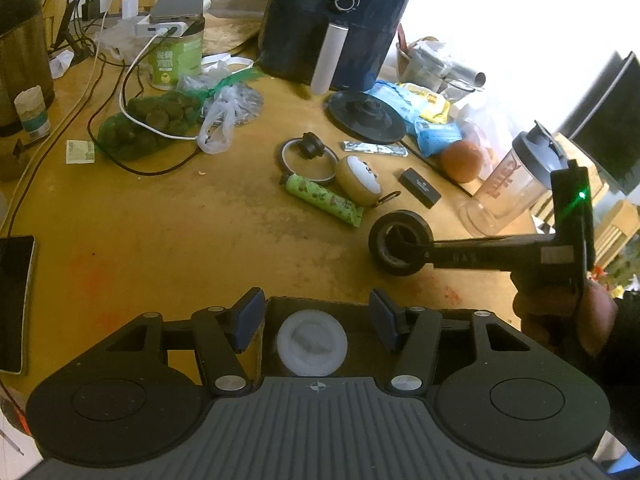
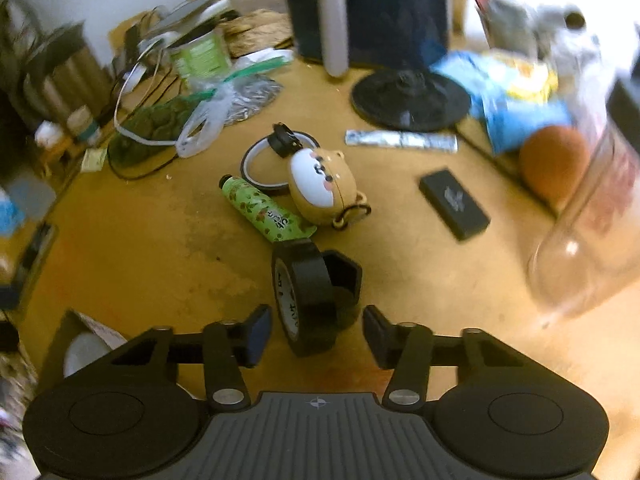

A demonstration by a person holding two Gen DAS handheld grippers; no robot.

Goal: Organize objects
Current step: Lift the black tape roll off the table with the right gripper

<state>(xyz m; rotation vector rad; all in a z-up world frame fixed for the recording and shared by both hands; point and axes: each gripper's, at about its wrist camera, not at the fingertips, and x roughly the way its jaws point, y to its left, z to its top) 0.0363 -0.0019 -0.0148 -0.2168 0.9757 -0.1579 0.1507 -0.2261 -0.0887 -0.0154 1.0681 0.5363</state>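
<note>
on the table [image 1: 160,248]: 2 tape rolls, 1 black [image 2: 306,300] & 1 thin clear [image 2: 256,160]. 1 green tube [image 2: 264,210], 1 bear case [image 2: 322,190], 1 small black box [image 2: 454,206], 1 orange [image 1: 461,160], 1 shaker bottle [image 1: 516,180], 1 air fryer [image 1: 340,20], 1 green can [image 1: 176,60].

Left gripper [image 1: 316,320] jaws apart over the white lid [image 1: 312,342]; right gripper [image 2: 316,332] jaws apart, untouching, right of it.
</note>
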